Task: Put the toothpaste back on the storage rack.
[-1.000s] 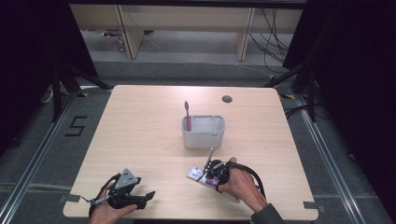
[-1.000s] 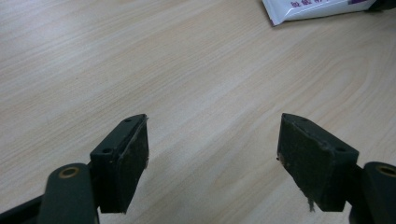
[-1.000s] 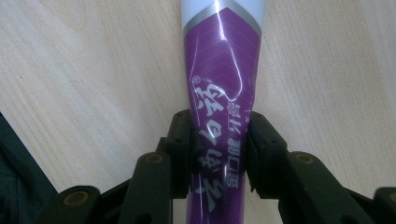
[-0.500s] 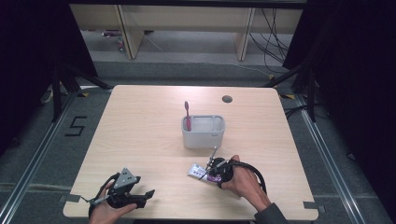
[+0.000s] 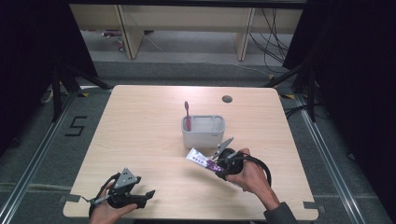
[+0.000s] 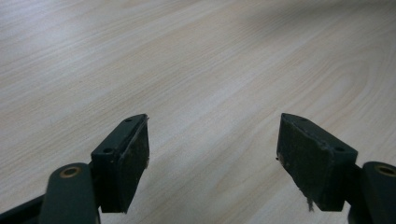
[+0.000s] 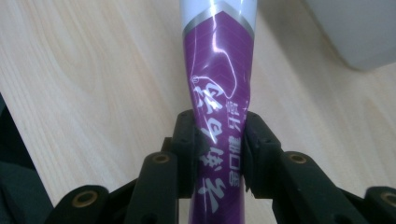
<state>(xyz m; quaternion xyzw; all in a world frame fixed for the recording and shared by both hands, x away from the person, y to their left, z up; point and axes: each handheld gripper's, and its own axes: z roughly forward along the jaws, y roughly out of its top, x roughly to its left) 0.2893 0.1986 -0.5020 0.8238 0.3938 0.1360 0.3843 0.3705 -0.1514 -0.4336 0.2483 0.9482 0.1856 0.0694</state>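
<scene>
Pale wood grain covers the table point(image 5: 140, 135), which stands on a grey floor with dark curtains to either side and shelving behind. Seen from the high view, a white rectangular holder point(image 5: 203, 131) sits near the middle of the table with a red toothbrush point(image 5: 187, 115) standing upright in its left end. Just in front of the holder, the right gripper point(image 5: 219, 164) pinches a purple-and-white toothpaste tube point(image 5: 201, 160), which slants up and to the left, its white end near the holder's front wall. The left gripper point(image 5: 140, 198) rests low at the table's near left corner, well apart from everything else.

From the left gripper view, its two black pads stand wide apart over bare wood, with nothing between them.

From the right gripper view, the pads point(image 7: 186, 154) press on both sides of the tube point(image 7: 218, 93) across its purple printed part, and the skin buckles inward where they bite; the jaws have just been closing on it. Part of the holder point(image 7: 355, 32) shows at the upper right.

The tube looks light, soft and glossy, so it is likely to dent and slip; a grip across the flat faces, as now, seems safer than one near the stiffer end
</scene>
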